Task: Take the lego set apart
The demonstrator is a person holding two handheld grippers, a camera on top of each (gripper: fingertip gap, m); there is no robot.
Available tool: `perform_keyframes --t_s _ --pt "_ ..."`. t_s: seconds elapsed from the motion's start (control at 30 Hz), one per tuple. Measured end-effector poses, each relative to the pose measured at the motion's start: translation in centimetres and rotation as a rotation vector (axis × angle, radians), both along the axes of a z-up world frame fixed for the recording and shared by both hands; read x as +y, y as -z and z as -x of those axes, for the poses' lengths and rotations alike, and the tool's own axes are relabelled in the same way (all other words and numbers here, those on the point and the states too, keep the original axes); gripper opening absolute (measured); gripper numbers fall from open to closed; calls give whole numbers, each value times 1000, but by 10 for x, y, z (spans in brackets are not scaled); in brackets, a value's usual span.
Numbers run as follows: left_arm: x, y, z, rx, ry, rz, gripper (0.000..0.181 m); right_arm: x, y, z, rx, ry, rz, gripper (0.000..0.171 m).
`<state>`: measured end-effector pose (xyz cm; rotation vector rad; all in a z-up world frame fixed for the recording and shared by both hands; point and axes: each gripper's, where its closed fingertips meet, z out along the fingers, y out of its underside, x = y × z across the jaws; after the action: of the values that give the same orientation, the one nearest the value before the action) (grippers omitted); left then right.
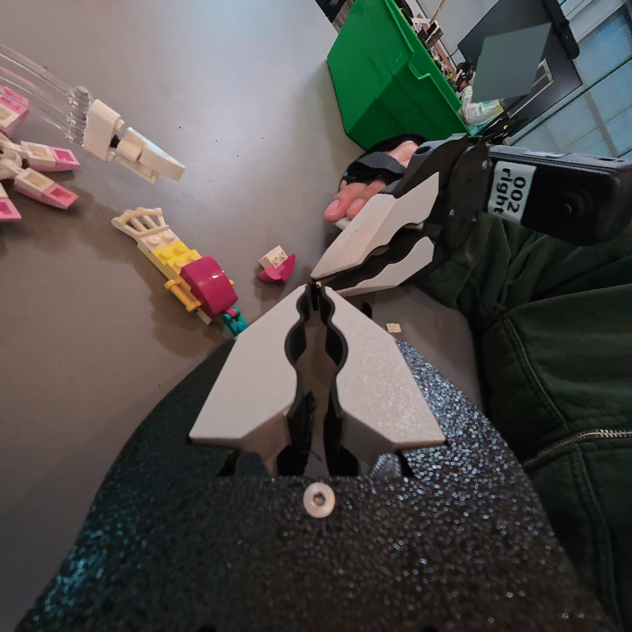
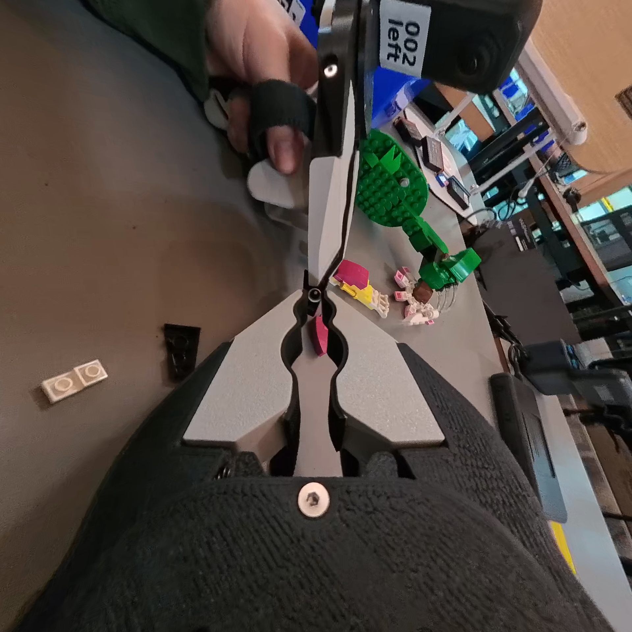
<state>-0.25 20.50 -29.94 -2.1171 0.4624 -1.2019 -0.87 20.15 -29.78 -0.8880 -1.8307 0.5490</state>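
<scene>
My left gripper [image 1: 315,290] and my right gripper [image 2: 313,297] meet tip to tip just above the grey table [image 1: 212,85]. Both are shut on the same small black lego piece [image 2: 314,294], which has a round end and also shows in the left wrist view [image 1: 313,297]. The right gripper [image 1: 319,276] comes in from the upper right in the left wrist view. The left gripper [image 2: 322,277] comes down from above in the right wrist view. A yellow, magenta and white sub-assembly [image 1: 184,266] lies on the table beyond the tips and also shows in the right wrist view [image 2: 355,287].
A small white-and-magenta piece [image 1: 277,265], a white assembly with clear ribs [image 1: 130,143] and pink-white petals [image 1: 44,174] lie about. A white plate [image 2: 73,379] and a black wedge plate [image 2: 181,349] lie near the right gripper. A green baseplate with stem [image 2: 390,184] and a green bin [image 1: 386,75] stand farther off. Both grippers' tips are close together, under 4 cm apart. Both grippers' tips are roughly 11 cm from the white plate [image 2: 73,379].
</scene>
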Motion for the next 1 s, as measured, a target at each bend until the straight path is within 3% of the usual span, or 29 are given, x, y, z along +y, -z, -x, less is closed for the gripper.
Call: perform_keyframes --t_s 0.3,0.83,0.87,0.93,1.0 --pt "3 4 4 48 -31 -10 3 1 5 4 -26 50 -110 3" --pt "-10 3 -5 -7 66 31 3 -11 -3 -4 39 -76 -20 2" --pt "-1 13 5 65 -15 56 2 -21 -13 -6 98 -116 20 0" --pt "0 9 7 21 -20 71 3 -34 -37 -10 190 -158 168 0" --pt "-2 9 4 21 -7 59 2 -29 -21 -6 125 -133 72 0"
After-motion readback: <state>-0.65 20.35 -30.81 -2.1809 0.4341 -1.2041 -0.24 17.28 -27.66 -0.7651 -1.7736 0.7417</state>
